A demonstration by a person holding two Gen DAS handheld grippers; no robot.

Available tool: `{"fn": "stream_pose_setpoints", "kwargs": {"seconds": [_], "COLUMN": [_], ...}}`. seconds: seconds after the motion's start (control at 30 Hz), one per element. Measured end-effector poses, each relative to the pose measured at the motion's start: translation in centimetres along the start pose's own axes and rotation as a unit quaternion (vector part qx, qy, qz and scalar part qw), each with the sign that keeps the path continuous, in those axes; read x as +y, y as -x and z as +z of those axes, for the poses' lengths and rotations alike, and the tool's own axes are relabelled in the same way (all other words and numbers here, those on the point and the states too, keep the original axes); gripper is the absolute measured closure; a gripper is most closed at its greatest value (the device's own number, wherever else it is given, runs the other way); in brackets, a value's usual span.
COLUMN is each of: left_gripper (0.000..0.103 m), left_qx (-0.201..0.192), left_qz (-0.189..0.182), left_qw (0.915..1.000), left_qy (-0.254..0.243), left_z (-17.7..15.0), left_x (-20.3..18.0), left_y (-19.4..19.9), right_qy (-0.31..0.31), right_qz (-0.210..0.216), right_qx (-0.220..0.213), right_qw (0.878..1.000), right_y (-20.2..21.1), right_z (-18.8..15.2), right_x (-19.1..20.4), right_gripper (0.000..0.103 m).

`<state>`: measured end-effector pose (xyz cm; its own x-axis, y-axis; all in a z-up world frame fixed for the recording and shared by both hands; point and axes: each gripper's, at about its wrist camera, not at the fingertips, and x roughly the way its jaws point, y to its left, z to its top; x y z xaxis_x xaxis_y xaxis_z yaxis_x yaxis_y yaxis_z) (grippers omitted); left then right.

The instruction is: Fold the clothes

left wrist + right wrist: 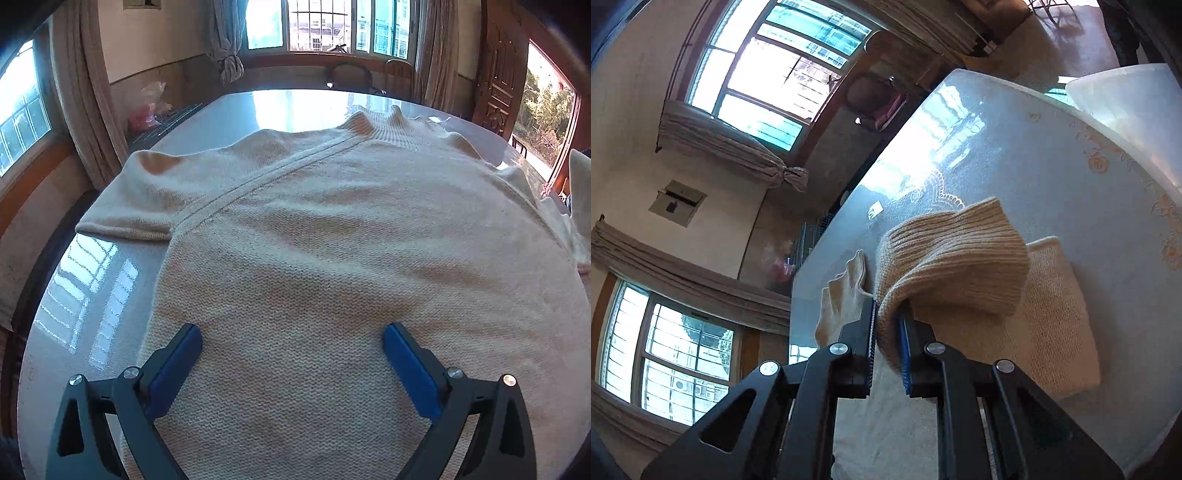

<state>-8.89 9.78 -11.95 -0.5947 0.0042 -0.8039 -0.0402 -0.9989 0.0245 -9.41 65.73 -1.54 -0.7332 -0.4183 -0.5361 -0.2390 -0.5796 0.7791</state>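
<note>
Sunlit room, glossy table (92,295) carrying a beige sweater (332,240). Right gripper (888,332) is pinching the ribbed cuff (953,258), sleeve lifting off the tabletop. Left gripper (291,354) is hovering spread over the hem, collar lying straight ahead along the sweater's long axis.

The left wrist view looks steeply down from close above the beige sweater (314,229) spread on the glossy worktop (92,288), facing the windows across the top of the frame. The right wrist view is rolled sideways, so the worktop (1015,162) slants toward the upper right and the windows fill the left. Both views share the sweater (960,254), the worktop and the windowed wall.
</note>
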Motion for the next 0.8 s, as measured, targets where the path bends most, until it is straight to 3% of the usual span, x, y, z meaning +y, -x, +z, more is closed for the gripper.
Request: {"fn": "stream_pose_setpoints", "kwargs": {"seconds": [0.23, 0.43, 0.5, 0.57, 0.67, 0.73, 0.8], "left_gripper": [0.001, 0.001, 0.001, 0.001, 0.001, 0.001, 0.001], "left_qx": [0.001, 0.001, 0.001, 0.001, 0.001, 0.001, 0.002], "left_qz": [-0.002, -0.005, -0.005, -0.007, -0.008, -0.008, -0.008], "left_qw": [1.0, 1.0, 1.0, 1.0, 1.0, 1.0, 1.0], "left_qy": [0.002, 0.003, 0.003, 0.004, 0.005, 0.005, 0.005], "left_z": [0.0, 0.0, 0.0, -0.1, 0.0, 0.0, 0.1], "left_x": [0.0, 0.2, 0.2, 0.3, 0.3, 0.2, 0.2], "left_y": [0.0, 0.1, 0.1, 0.2, 0.2, 0.1, 0.1], "right_qy": [0.077, 0.138, 0.157, 0.188, 0.218, 0.226, 0.246], "right_qz": [0.021, 0.07, 0.068, 0.059, -0.015, -0.06, -0.096], "right_qx": [0.099, 0.16, 0.172, 0.163, 0.11, 0.074, 0.033], "right_qw": [0.992, 0.975, 0.97, 0.967, 0.97, 0.97, 0.964], "right_y": [-13.4, -20.5, -21.6, -21.3, -19.1, -16.8, -14.2], "right_z": [-9.9, -16.8, -18.1, -18.7, -17.9, -16.9, -16.1], "right_x": [8.7, 15.7, 17.2, 17.7, 16.6, 15.2, 13.8], "right_gripper": [0.09, 0.09, 0.09, 0.09, 0.085, 0.074, 0.053]}}
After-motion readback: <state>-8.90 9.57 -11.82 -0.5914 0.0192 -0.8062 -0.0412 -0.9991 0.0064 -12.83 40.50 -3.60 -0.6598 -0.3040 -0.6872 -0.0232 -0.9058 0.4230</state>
